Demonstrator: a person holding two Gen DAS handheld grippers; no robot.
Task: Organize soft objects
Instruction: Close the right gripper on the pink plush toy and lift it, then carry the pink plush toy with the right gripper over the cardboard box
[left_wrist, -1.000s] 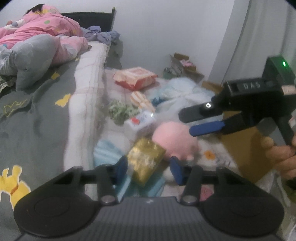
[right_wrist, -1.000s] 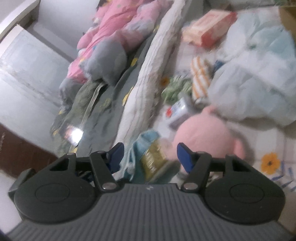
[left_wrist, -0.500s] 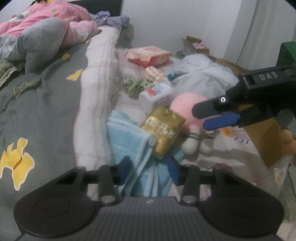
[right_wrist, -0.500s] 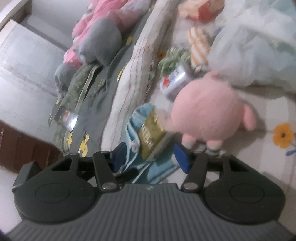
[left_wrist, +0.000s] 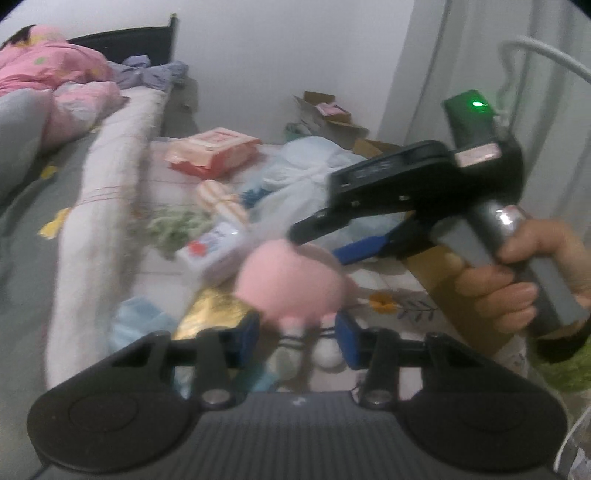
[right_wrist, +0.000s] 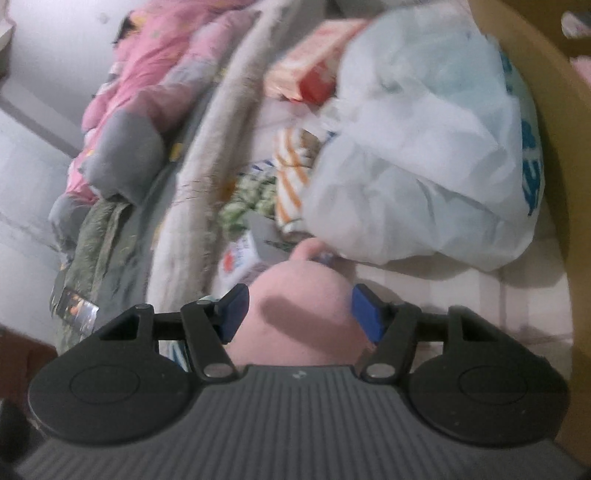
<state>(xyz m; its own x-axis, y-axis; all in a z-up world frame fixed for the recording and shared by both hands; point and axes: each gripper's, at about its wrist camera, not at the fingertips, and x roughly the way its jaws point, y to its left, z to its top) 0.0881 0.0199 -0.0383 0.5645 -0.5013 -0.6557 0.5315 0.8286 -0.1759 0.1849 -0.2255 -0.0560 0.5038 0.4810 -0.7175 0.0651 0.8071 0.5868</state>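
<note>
Both hand-held grippers are converging on the pink plush toy (left_wrist: 291, 284) on the bed (left_wrist: 110, 192): right hand-held gripper (right_wrist: 299, 314), jaws just reopening, now straddling it ungripped; left hand-held gripper (left_wrist: 295, 332) part-open, empty, nearing its feet.

1. Both views are dim and flat, with soft indoor light and a cool grey cast; no lamp or window shows.
2. Motion blur smears everything ahead of the fingers; the pink plush toy (left_wrist: 291, 284) has no crisp edge.
3. Fisheye bending curves the frame edges, and the corners go black.
4. A green indicator light (left_wrist: 478, 104) flares brightly.
5. The toy carries a soft shadow in the right wrist view.
</note>
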